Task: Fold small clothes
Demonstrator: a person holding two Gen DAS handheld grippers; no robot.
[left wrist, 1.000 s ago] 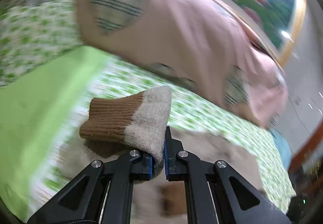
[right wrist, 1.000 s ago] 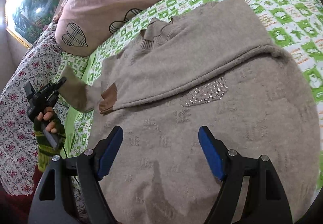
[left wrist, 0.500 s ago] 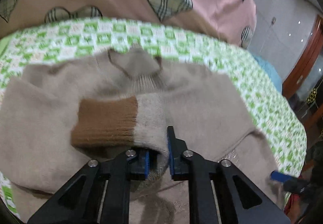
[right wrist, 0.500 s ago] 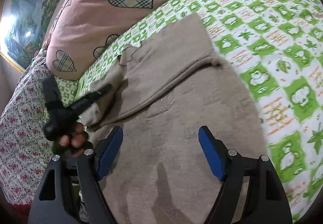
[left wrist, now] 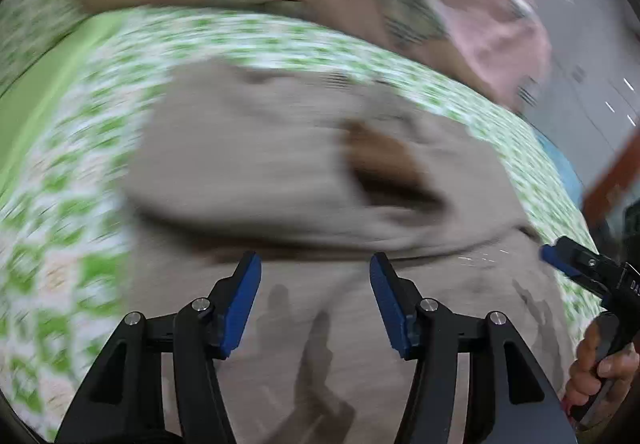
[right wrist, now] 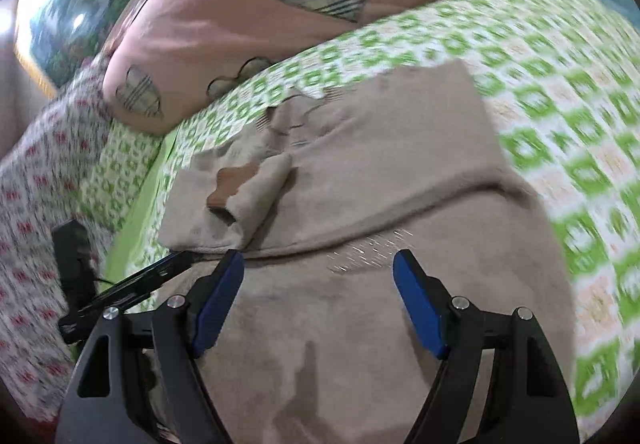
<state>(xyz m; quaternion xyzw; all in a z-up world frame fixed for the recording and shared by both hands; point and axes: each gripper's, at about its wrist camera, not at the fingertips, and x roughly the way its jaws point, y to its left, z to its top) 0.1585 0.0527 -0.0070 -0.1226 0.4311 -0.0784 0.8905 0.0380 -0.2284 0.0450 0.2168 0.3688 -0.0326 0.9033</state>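
A small beige knit sweater (right wrist: pixel 380 180) lies flat on the bed, both sleeves folded across its chest. It also shows, blurred, in the left wrist view (left wrist: pixel 260 164). The left sleeve with its brown cuff (right wrist: pixel 230 186) rests on the chest; the cuff shows as a brown smear in the left wrist view (left wrist: pixel 380 156). My left gripper (left wrist: pixel 315 300) is open and empty above the sweater's lower body. My right gripper (right wrist: pixel 318 300) is open and empty over the lower body, and it shows at the right edge of the left wrist view (left wrist: pixel 576 268).
The bed has a green and white patterned sheet (right wrist: pixel 560 104). A pink pillow with plaid hearts (right wrist: pixel 280 4) lies along the far side. A floral cover (right wrist: pixel 36 184) lies to the left. A framed picture (right wrist: pixel 52 12) hangs behind the bed.
My left gripper carried the sleeve over the chest, let go of it and opened, then pulled back. The sleeve now lies on the sweater. The right gripper stayed open.
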